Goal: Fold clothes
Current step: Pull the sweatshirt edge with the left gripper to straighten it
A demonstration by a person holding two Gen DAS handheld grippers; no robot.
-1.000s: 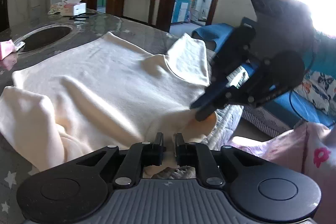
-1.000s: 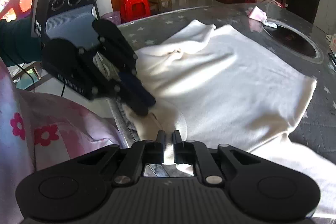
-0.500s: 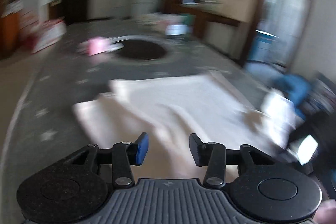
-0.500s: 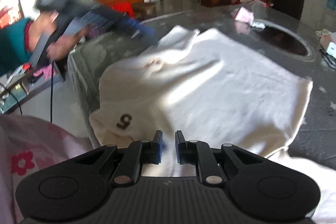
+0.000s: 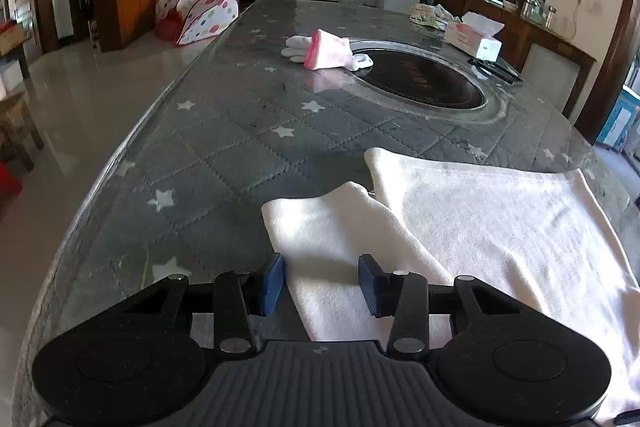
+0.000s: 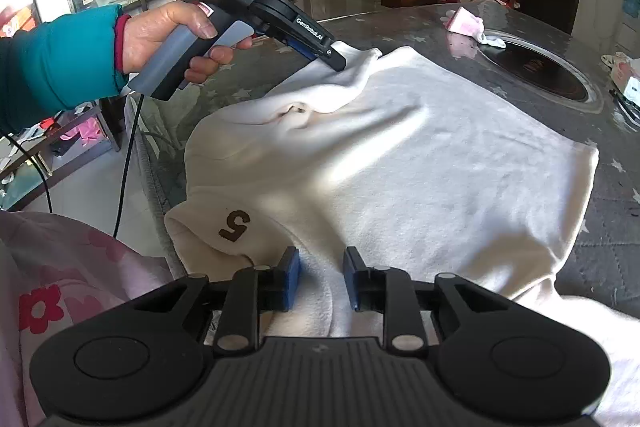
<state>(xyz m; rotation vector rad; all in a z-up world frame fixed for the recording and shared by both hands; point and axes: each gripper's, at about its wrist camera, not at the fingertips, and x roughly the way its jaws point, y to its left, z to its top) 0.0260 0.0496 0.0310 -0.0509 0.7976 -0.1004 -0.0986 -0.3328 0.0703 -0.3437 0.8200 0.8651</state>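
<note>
one cream shirt point(image 6: 400, 163), two open grippers point(image 5: 322, 283) point(image 6: 318, 277)

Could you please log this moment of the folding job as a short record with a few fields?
garment: cream sweatshirt with a brown 5 on it, spread on the quilted star-print table
left gripper: open, fingers straddling the sleeve
right gripper: open, over the near part of the sweatshirt
also on table: pink and white gloves, tissue box, dark round inset
fold state: body flat, not yet folded
</note>
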